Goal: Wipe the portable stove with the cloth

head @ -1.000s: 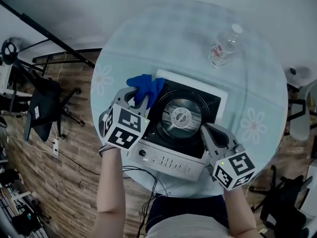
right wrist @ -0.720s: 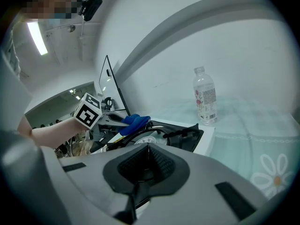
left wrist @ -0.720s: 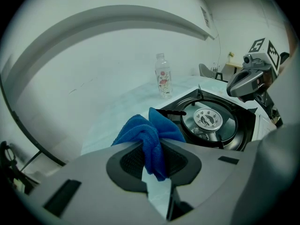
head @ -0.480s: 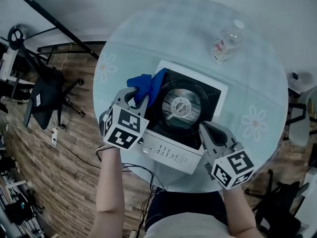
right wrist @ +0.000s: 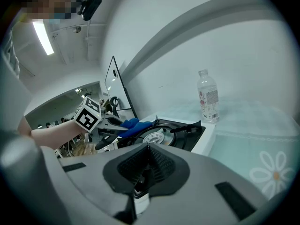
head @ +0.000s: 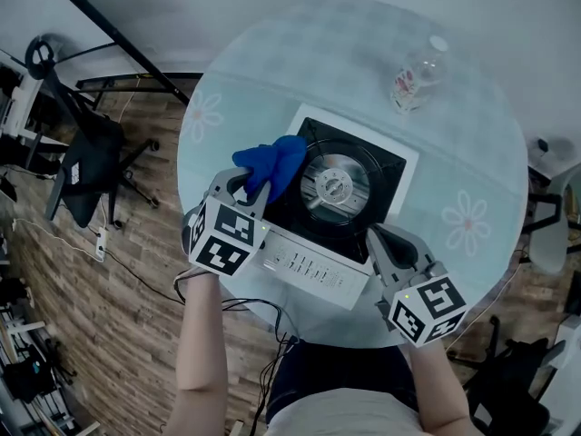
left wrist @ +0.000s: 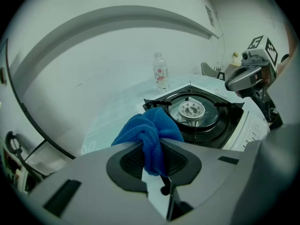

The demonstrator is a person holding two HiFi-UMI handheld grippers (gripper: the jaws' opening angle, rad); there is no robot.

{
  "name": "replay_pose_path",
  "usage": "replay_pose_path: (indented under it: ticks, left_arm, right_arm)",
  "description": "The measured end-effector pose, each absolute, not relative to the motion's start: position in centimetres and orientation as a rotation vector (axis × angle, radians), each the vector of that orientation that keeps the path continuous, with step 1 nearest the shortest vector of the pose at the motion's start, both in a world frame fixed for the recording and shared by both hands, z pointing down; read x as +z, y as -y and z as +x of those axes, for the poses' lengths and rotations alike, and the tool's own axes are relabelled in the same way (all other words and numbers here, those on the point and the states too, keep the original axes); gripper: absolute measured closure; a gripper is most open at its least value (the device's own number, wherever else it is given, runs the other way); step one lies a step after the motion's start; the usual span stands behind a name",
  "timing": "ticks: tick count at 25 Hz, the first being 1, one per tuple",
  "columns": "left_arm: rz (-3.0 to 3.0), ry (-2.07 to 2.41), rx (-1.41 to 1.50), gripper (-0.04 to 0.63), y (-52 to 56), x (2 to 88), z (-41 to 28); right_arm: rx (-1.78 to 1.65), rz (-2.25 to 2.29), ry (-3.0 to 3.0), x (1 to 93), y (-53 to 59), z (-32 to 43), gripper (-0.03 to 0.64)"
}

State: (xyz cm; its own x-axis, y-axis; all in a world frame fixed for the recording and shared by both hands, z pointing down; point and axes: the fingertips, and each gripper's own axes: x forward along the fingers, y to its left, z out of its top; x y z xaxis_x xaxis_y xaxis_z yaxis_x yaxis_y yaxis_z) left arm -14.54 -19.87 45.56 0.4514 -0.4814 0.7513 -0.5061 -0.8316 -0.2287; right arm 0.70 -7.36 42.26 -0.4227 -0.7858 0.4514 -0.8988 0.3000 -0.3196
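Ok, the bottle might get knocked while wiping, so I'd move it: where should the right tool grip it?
Grip the bottle around its labelled middle, coming in level from the near side with the right tool. It stands upright and round, apart from the stove, so its sides are free; the cap looks too narrow for a sure hold.

Head cam: steep overhead. Gripper cams: low, close over jaws; all share stove [head: 309,266].

The cloth [head: 270,163] hides the portable stove's [head: 386,175] left edge
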Motion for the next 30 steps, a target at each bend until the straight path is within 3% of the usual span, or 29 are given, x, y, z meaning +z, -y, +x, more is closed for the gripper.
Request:
replay_pose_path:
  ticks: [24,30]
  left_arm:
    - [2.507,1.114,1.383,0.514,14.2,45.3,-18.7]
    - [2.402,1.290,1.156,0.514,13.1,43.7,-19.5]
  right_arm:
    - [0.700,1.462,2.447,39.8,3.7,-0.5,0.595]
    - [0.663,1.438,2.478,38.8,3.0,-0.2,0.595]
